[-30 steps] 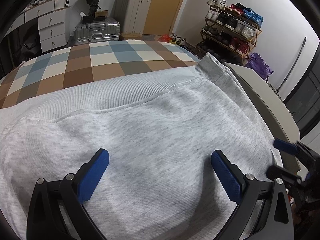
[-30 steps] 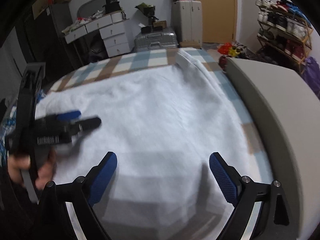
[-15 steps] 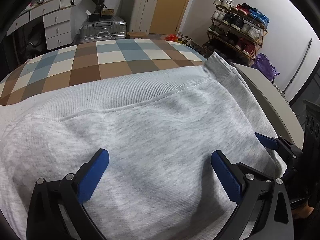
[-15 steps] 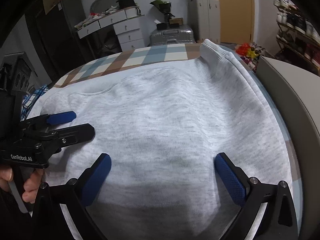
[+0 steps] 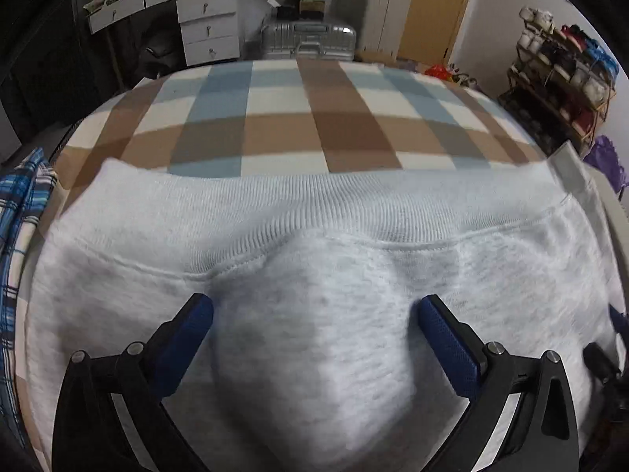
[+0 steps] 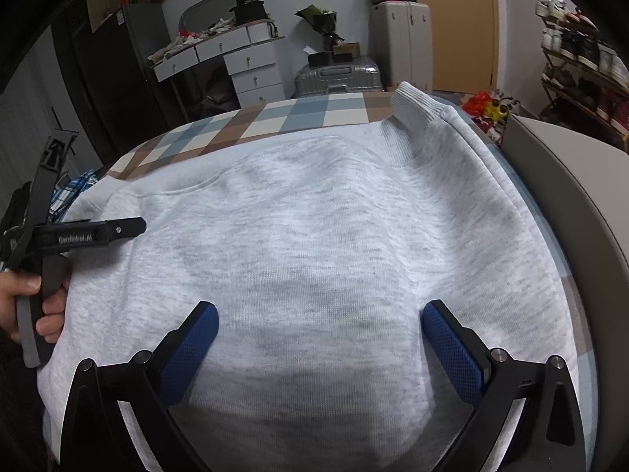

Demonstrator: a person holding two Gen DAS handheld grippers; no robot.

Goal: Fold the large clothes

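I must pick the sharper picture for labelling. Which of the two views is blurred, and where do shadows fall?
Left wrist view: blurred, the checked blanket smeared. Right wrist view: sharper, the knit of the grey sweatshirt is clear; a dim shadow lies on it between the jaws. Both bend straight lines at the edges.

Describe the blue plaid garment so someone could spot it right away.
Start at the checked blanket covering the bed, with the grey sweatshirt spread over it. At the sweatshirt's left edge lies the crumpled plaid shirt. Its thin blue and white lines differ from the blanket's broad brown and blue squares.
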